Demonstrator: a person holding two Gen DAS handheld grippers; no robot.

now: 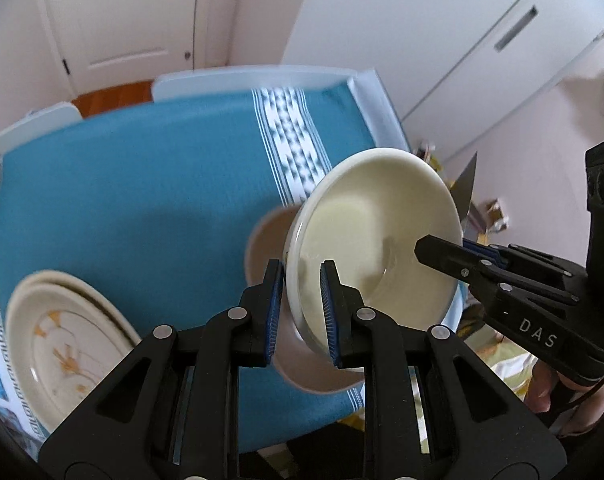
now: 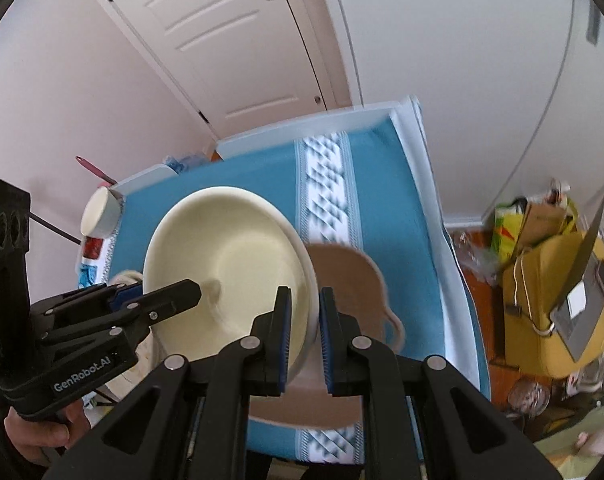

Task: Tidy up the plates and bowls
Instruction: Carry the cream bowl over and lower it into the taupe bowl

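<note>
Far half of the teal tablecloth [image 1: 141,168] lies bare and passable. Obstructions: brown basket [image 2: 350,276] directly beneath the cream bowl [image 1: 378,236]; stacked plates [image 1: 65,344] at the near left; white round container [image 2: 99,214] at the far left edge.

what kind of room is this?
Likely a home dining area: a table under a teal tablecloth, crockery such as the cream bowl and floral plates, and a white panelled door behind.

teal tablecloth [image 1: 121,184] on table | white door [image 2: 221,48] behind | yellow bag [image 2: 542,300] on floor
</note>
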